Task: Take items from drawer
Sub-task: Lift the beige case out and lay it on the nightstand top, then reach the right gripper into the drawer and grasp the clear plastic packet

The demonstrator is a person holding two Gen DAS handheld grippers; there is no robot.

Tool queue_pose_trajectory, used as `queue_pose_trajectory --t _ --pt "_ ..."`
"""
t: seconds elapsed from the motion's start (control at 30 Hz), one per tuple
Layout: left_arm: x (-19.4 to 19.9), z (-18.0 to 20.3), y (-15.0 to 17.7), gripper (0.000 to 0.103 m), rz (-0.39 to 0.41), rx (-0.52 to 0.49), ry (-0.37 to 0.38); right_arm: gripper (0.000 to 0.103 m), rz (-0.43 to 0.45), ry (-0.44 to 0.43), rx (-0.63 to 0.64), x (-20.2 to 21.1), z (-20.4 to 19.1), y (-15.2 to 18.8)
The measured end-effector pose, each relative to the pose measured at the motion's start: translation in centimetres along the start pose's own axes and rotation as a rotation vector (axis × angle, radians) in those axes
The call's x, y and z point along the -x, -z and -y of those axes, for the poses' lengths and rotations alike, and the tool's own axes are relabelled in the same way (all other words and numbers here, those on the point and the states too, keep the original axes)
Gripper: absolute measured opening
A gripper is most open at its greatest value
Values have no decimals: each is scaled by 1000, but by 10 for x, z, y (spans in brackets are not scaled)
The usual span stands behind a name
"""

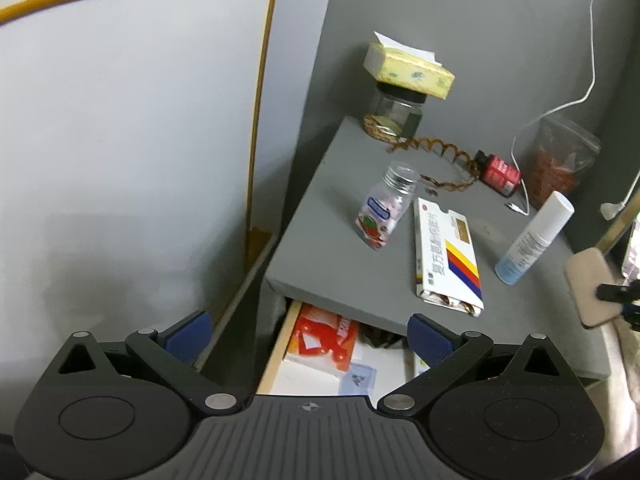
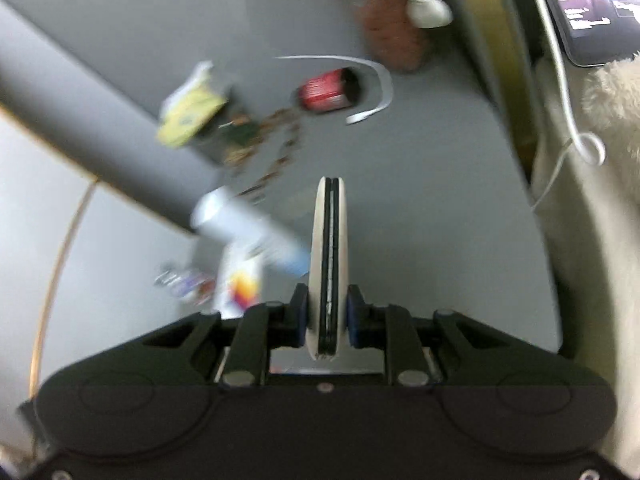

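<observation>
Grey nightstand top [image 2: 440, 200] beneath flat beige case [image 2: 330, 264], clamped upright between right tongs [image 2: 327, 316].

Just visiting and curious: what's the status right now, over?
Left claw open, empty, above open drawer. Right claw shut on flat cream-and-black case, over grey tabletop. Spray bottle close alongside. Over.

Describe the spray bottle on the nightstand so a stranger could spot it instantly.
Start at the grey nightstand top above the open drawer. Near its right front stands the spray bottle, right of the flat white medicine box. It alone is a tall, slim white cylinder with a white cap and pale blue base.
</observation>
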State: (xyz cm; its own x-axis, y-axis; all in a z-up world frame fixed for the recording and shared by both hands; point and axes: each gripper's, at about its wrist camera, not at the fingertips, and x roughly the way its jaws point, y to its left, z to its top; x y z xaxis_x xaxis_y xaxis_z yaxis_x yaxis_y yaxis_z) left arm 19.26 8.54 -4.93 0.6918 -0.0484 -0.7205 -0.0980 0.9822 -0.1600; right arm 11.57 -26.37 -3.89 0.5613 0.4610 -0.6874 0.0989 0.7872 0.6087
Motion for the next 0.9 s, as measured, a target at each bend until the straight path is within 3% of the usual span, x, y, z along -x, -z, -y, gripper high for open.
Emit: queue_pose_trajectory --t 0.13,0.17,0.23,0.27,0.33,0.47,0.53,0.67,0.73,0.9 --pt "-2 4 2 103 1 -16 -19 19 -20 -29 -45 -72 32 -68" --pt "-3 5 3 103 1 -19 -23 19 -5 -64 -57 -82 35 -66" --pt "-4 7 4 103 1 -27 -32 24 28 -57 -52 -138 26 -110" --pt "-4 8 4 103 2 -31 -37 32 54 -29 -41 -132 33 -117" --pt "-8 12 5 103 -10 -44 -40 34 91 32 -6 -85 51 -111" --pt "-10 20 6 103 -14 -60 -30 50 206 88 69 -98 39 -136" --pt "-9 23 7 103 -8 -66 -25 50 227 95 108 -98 30 -139" --pt "-9 26 5 103 5 -69 -29 50 152 37 268 -116 4 -132" --pt "-9 26 3 103 12 -58 -33 48 38 8 397 -105 -40 -73" --pt "-7 23 1 103 15 -38 -17 45 -21 78 576 -194 -109 -68"
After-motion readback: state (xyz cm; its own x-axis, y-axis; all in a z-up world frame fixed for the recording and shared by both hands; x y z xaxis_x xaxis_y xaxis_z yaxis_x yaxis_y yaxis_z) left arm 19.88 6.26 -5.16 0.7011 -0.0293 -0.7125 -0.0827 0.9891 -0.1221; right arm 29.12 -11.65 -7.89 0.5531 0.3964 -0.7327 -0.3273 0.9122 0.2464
